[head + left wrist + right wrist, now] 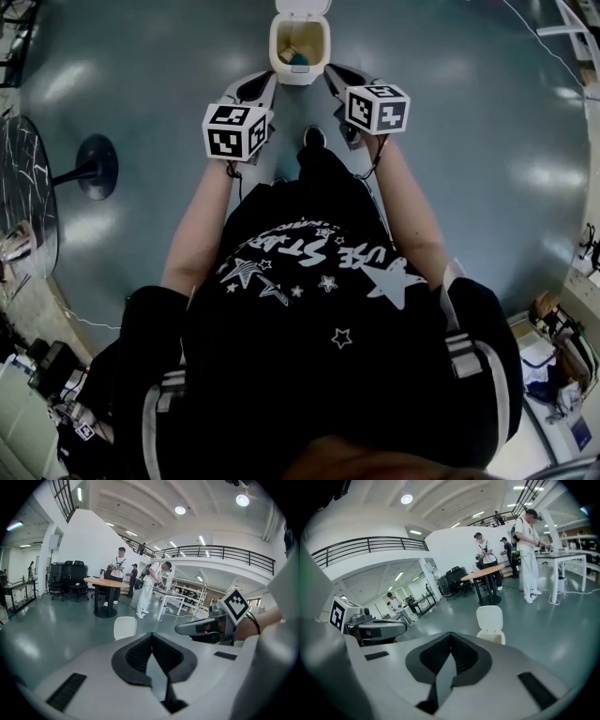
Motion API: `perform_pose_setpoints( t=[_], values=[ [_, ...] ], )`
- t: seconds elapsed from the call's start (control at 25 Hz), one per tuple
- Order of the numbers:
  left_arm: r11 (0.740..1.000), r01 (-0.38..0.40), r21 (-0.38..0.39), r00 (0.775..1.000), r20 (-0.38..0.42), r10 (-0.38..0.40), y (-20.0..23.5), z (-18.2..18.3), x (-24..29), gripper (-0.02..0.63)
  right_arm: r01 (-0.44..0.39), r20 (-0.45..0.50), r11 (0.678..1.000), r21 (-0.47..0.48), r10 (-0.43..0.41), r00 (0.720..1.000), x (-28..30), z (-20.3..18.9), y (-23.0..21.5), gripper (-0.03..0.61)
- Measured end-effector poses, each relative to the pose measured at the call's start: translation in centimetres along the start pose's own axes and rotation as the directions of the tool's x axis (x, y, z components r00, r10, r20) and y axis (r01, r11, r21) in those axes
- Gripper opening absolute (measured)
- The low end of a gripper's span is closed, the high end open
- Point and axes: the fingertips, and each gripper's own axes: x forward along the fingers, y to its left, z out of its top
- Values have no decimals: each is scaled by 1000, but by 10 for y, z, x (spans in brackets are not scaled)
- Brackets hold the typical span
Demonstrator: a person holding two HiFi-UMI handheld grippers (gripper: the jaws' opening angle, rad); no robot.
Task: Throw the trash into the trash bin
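black shirt [319, 281] | head view: trash [298, 58] inside trash bin [298, 78] | gripper views: lid [124, 627]

Trash bin [298, 75] ahead on floor [469, 141]

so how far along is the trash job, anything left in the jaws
Looks nearly done. The trash bin stands open with tan and teal scraps inside. Nothing is in hand: the left gripper and right gripper both have their jaws together and empty. I see no other trash in these views, so what is left may only be closing the lid.
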Motion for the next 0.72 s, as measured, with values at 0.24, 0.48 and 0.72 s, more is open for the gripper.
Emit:
perform_pose_setpoints(
  t=[0.24,0.48,0.72],
  values=[
    [1000,11,1,999,34,-11,-6,-6,-37,12,4,25,1000,8,-4,1000,-19,-21,32,6],
    [999,40,9,997,64,-41,-20,-12,-61,12,22,68,1000,21,-24,997,-50,-32,53,7],
    [998,60,1,995,74,-60,-26,-19,-76,12,70,103,997,22,-72,992,-76,-38,62,6]
  ],
)
